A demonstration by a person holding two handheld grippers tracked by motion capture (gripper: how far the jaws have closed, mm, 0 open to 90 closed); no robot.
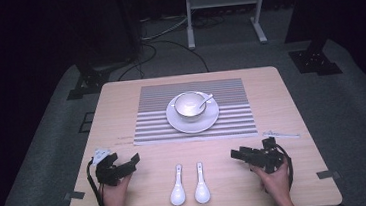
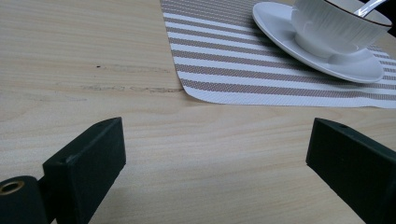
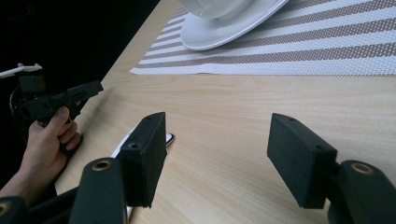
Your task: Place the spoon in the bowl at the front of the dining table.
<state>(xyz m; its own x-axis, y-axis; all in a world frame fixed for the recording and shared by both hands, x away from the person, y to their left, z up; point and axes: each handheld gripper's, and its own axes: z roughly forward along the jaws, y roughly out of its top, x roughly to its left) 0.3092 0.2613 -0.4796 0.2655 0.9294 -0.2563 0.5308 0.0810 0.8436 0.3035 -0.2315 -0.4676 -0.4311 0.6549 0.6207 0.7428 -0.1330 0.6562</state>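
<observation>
Left gripper view: the bowl (image 2: 343,25) is cut off by the top and right edges; the spoon (image 2: 371,7) inside it shows as a handle stub at upper right, its head hidden by the bowl wall. The mat (image 2: 280,70) runs off the right edge.

Right gripper view: the saucer (image 3: 229,23) and bowl (image 3: 215,7) are cropped by the top edge. A white spoon (image 3: 122,144) is largely hidden behind the left jaw.

High view: a small pale item (image 1: 280,134) at right centre is too small to identify. Both forearms are cut off at the bottom edge.
</observation>
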